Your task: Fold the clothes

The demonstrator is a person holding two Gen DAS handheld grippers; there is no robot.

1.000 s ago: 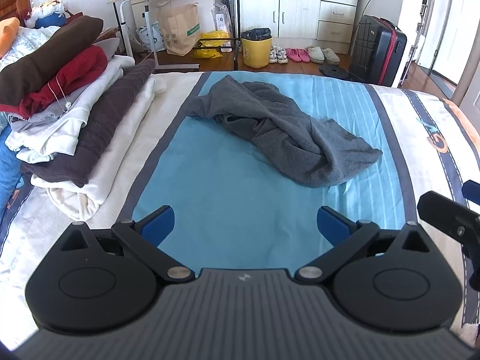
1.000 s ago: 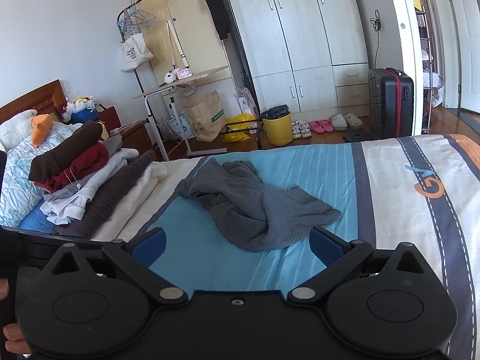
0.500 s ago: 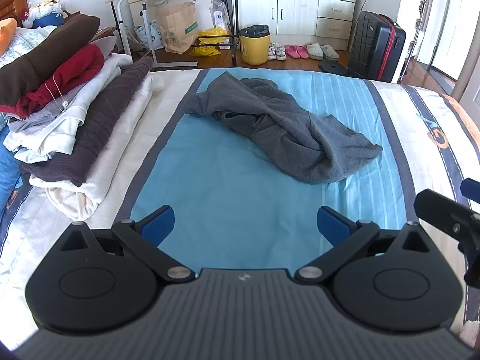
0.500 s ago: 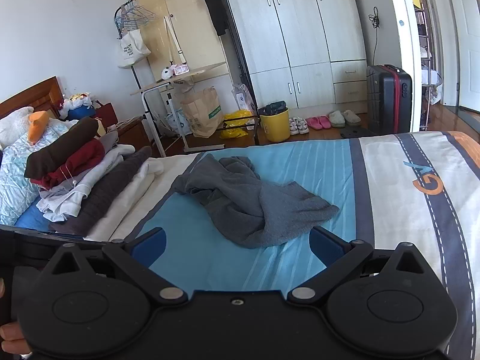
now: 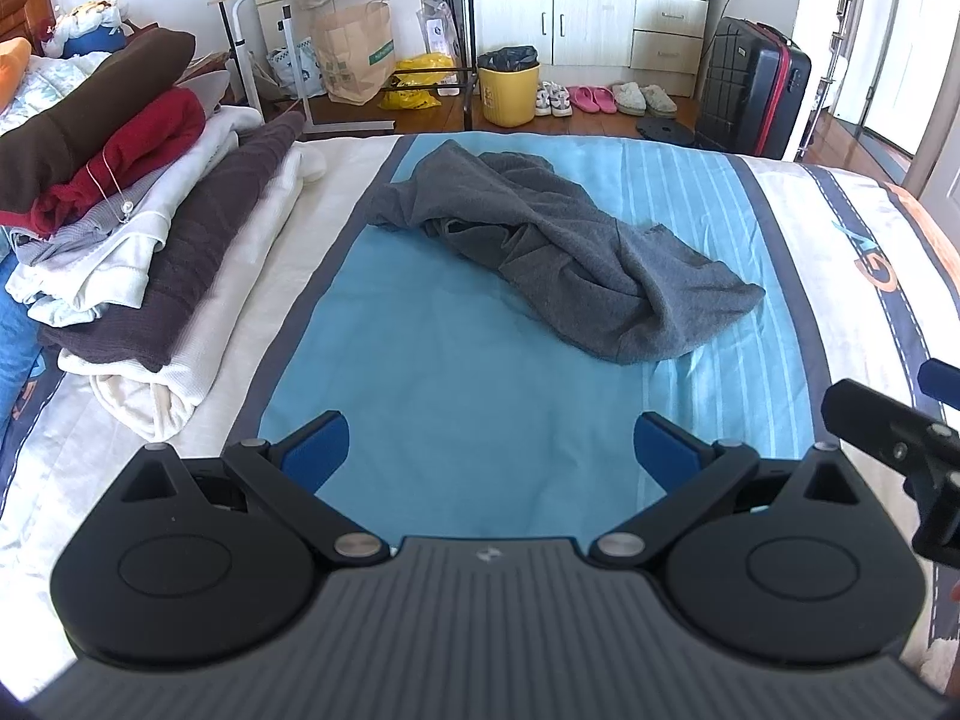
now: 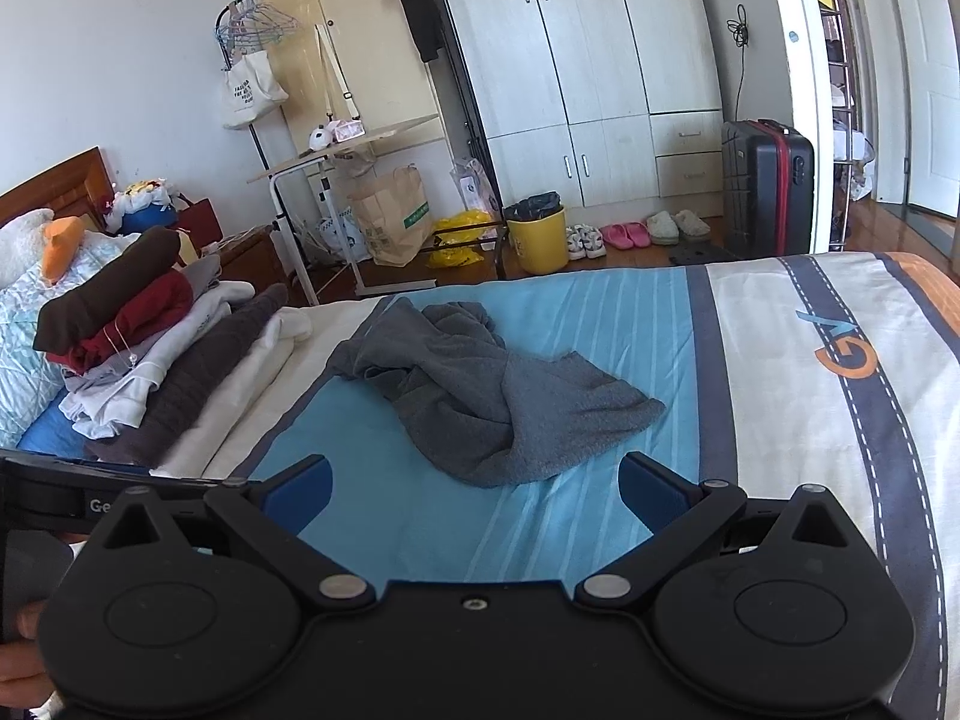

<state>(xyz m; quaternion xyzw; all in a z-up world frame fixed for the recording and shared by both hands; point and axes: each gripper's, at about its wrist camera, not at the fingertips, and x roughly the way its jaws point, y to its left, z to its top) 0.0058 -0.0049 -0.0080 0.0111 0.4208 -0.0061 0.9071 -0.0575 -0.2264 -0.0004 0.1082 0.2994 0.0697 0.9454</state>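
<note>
We stand over the bed (image 5: 468, 372), its blue striped cover spread wide under both cameras. Along its left side sits a stack of folded clothes (image 5: 120, 210), browns, red and whites piled together. In the middle of the blue panel, well apart from that stack, lies the grey garment (image 5: 558, 252), crumpled and twisted into a long diagonal heap, with one end toward the far edge and the other nearer us.

Our left gripper (image 5: 489, 450) hovers above the bare cover with its jaws spread wide, empty. Our right gripper (image 6: 474, 486) is likewise wide and empty, with the garment's near end just beyond its fingertips.

The step in hand looks like reaching in to untangle the garment. To do it well we should find a true edge or hem, not pinch a bunched fold, take hold at two separated points, and lift and spread it flat before any folding.
</note>
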